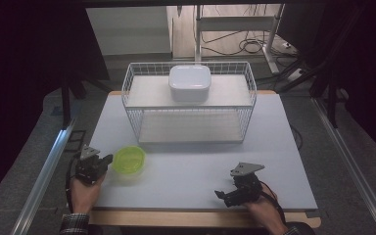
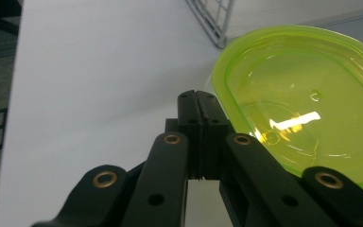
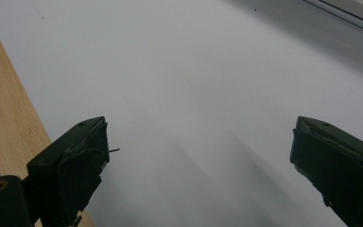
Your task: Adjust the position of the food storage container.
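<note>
A clear lime-green plastic container [image 1: 129,159] lies on the white table at the front left; in the left gripper view the green container [image 2: 307,104] sits just right of my jaws. My left gripper [image 1: 106,160] is beside its left rim, jaws pressed together with nothing between them [image 2: 198,97]. A white lidded box [image 1: 190,82] rests on the upper shelf of a white wire rack [image 1: 129,81]. My right gripper [image 1: 221,195] hovers near the front right edge, pointing left, its jaws wide apart over bare table [image 3: 201,156].
The rack's lower shelf [image 1: 188,128] holds nothing. The table's wooden front edge [image 3: 9,113] runs close under my right gripper. Metal rails [image 1: 44,176] flank the table, and cables lie on the floor behind the rack.
</note>
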Demonstrator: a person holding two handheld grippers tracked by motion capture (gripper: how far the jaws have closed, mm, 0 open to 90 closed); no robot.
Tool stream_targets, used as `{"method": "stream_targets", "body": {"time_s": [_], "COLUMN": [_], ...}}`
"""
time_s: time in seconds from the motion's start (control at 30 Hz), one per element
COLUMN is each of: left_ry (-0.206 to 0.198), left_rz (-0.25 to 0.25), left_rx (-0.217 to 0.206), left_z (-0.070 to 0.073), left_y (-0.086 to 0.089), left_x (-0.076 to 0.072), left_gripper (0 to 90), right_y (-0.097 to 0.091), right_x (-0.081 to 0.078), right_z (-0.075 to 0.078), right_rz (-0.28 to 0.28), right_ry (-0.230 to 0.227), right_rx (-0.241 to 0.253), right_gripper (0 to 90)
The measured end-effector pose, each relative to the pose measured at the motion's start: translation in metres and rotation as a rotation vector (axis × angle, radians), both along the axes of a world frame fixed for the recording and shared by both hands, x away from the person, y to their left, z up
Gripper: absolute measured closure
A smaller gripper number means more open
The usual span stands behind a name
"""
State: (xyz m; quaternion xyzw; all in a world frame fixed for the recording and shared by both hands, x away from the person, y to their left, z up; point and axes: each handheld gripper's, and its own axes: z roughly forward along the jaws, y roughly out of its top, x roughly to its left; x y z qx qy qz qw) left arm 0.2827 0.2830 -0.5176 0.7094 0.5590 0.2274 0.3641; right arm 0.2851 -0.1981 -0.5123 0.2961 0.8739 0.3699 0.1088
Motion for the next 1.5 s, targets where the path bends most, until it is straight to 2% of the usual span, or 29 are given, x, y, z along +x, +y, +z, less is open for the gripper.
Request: {"method": "stream_targets", "body": {"time_s": [0.23, 0.4, 0.53, 0.63, 0.67, 0.73, 0.8, 0.97, 1.03, 1.3, 1.5], "left_ry": [0.003, 0.012, 0.016, 0.035, 0.055, 0.065, 0.084, 0.095, 0.108, 0.124, 0.126], "left_rz": [-0.042, -0.097, -0.119, -0.124, -0.127, -0.13, -0.157, -0.19, -0.205, -0.275, -0.327], "left_rx": [-0.012, -0.029, -0.029, -0.052, -0.071, -0.073, -0.085, -0.087, -0.123, -0.124, -0.103], "left_z": [0.001, 0.002, 0.001, -0.003, -0.007, -0.009, -0.015, -0.017, -0.018, -0.02, -0.02], "left_y": [-0.015, -0.032, -0.038, -0.036, -0.034, -0.034, -0.038, -0.043, -0.044, -0.064, -0.085], "left_x": [0.001, 0.002, 0.003, 0.005, 0.007, 0.008, 0.013, 0.015, 0.016, 0.018, 0.02], "left_gripper": [89.9, 89.8, 89.5, 89.0, 88.9, 88.9, 88.9, 89.0, 88.9, 88.9, 88.9], "right_y": [0.001, 0.002, 0.002, 0.002, 0.002, 0.002, 0.002, 0.002, 0.002, 0.004, 0.005], "right_x": [0.0, 0.0, 0.0, 0.0, 0.0, 0.0, 0.0, 0.0, 0.0, 0.001, 0.001], "right_z": [-0.001, -0.002, -0.002, -0.002, -0.002, -0.002, -0.002, -0.002, -0.003, -0.003, -0.004], "right_rz": [0.003, 0.008, 0.01, 0.011, 0.011, 0.011, 0.016, 0.017, 0.015, 0.014, 0.019], "right_ry": [0.005, 0.005, 0.005, 0.004, 0.004, 0.005, 0.006, 0.006, 0.01, 0.009, 0.011], "right_rx": [-0.007, -0.014, -0.018, -0.021, -0.021, -0.022, -0.024, -0.025, -0.023, -0.03, -0.034], "right_gripper": [5.6, 5.6, 5.7, 5.7, 5.8, 5.9, 5.9, 6.0, 6.0, 6.0, 6.1]}}
